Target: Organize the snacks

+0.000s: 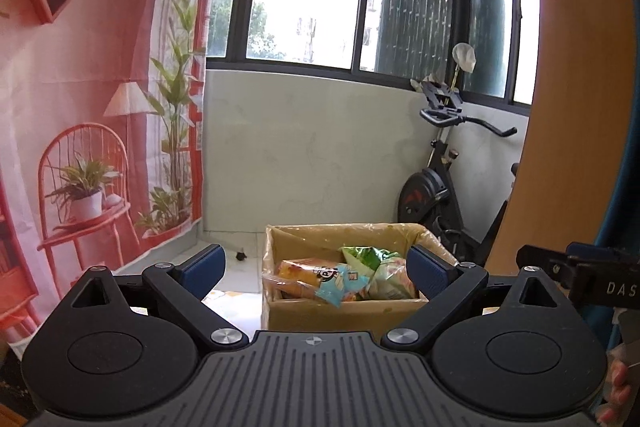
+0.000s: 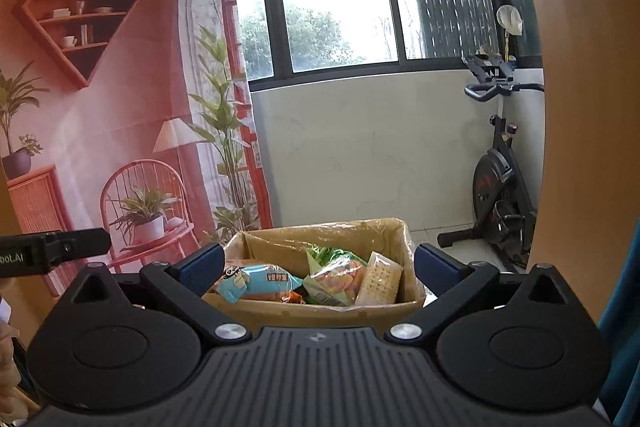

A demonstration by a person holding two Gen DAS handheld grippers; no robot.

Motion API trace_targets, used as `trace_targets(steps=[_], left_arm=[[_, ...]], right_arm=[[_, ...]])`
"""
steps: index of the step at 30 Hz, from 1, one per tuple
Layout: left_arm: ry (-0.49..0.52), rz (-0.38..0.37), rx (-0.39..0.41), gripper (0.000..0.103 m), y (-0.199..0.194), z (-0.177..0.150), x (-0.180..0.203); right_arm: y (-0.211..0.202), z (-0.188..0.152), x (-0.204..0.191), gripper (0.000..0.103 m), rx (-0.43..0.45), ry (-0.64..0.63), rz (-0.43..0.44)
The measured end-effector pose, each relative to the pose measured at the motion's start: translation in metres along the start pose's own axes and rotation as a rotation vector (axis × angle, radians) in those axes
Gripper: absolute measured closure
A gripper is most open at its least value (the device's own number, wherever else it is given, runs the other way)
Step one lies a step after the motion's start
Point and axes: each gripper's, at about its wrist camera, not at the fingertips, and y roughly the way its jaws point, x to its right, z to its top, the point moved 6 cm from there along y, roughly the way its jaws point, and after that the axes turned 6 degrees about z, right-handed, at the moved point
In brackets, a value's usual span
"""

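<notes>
A cardboard box [image 1: 276, 247] stands on the floor ahead, also in the right wrist view [image 2: 394, 227]. It holds several snack bags: a light blue packet [image 1: 340, 281] [image 2: 256, 283], an orange packet [image 1: 304, 269], a green bag [image 1: 366, 255] [image 2: 332, 255], a pale chips bag [image 1: 390, 281] [image 2: 340, 279] and a cracker pack [image 2: 380, 281]. My left gripper [image 1: 316, 269] is open and empty, above and short of the box. My right gripper [image 2: 318, 265] is open and empty, held likewise. Each gripper shows at the edge of the other's view.
An exercise bike [image 1: 440, 187] [image 2: 500, 195] stands right of the box. A printed pink backdrop [image 1: 80, 107] [image 2: 120, 107] hangs at left. A wooden panel [image 1: 576, 67] [image 2: 580, 107] rises at right. A window wall [image 1: 320, 147] is behind the box.
</notes>
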Motion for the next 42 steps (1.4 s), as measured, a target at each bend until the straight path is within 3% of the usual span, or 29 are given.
trace_targets(steps=[18, 42], left_arm=[[0.0, 0.09, 0.048, 0.005, -0.011, 0.001, -0.007], [0.005, 0.072, 0.007, 0.005, -0.01, -0.005, -0.006]], right_arm=[[-0.002, -0.003, 0.007, 0.0, -0.005, 0.008, -0.036], [-0.001, -0.004, 0.002, 0.0, -0.003, -0.011, -0.06]])
